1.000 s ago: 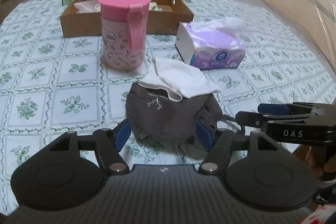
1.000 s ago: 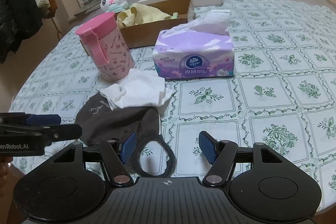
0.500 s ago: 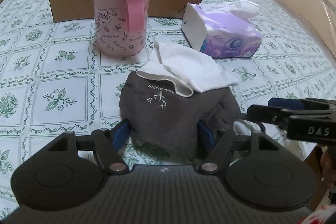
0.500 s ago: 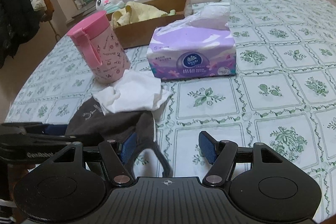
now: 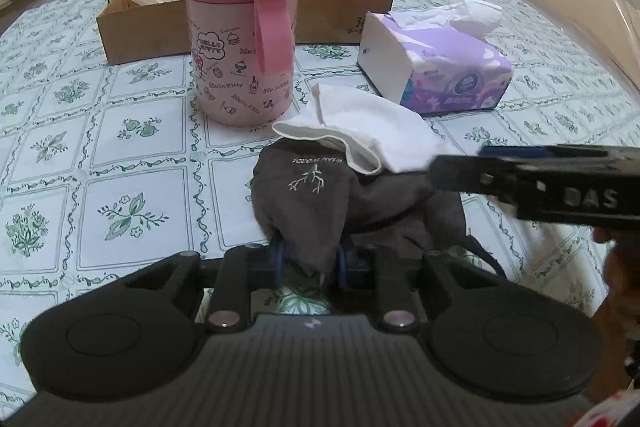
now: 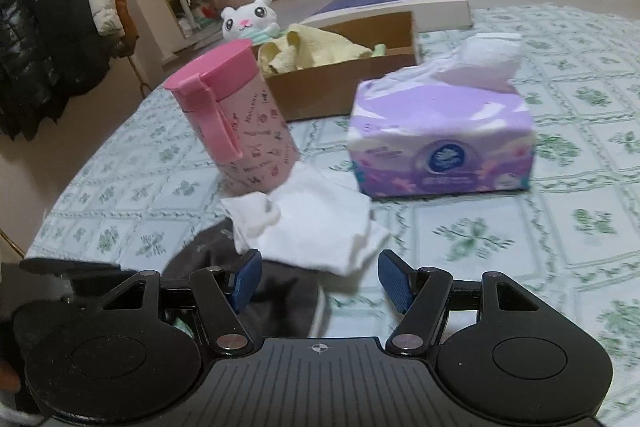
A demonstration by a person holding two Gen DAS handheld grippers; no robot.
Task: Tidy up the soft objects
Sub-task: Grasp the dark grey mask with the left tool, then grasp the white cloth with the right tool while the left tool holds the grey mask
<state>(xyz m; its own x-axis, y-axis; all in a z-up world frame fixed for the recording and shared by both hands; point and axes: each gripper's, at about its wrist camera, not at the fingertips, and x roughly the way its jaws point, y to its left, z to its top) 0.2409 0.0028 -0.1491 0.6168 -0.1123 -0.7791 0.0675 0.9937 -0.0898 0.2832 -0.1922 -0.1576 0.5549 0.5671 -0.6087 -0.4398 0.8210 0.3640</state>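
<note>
The left tongs are pinching the near hem of the limp dark grey cloth bag lying at the worktop's near edge. The right tongs are hanging open over the light, floppy white cloth draped on it, best gripped at a bunched fold.

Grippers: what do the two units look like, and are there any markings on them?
Both are matte black, with a ribbed body, two round discs and blue-padded fingers. The left gripper shows plain; the right gripper carries a small crosshair mark, and its side reads "DAS" in the left wrist view. No cables show.
</note>
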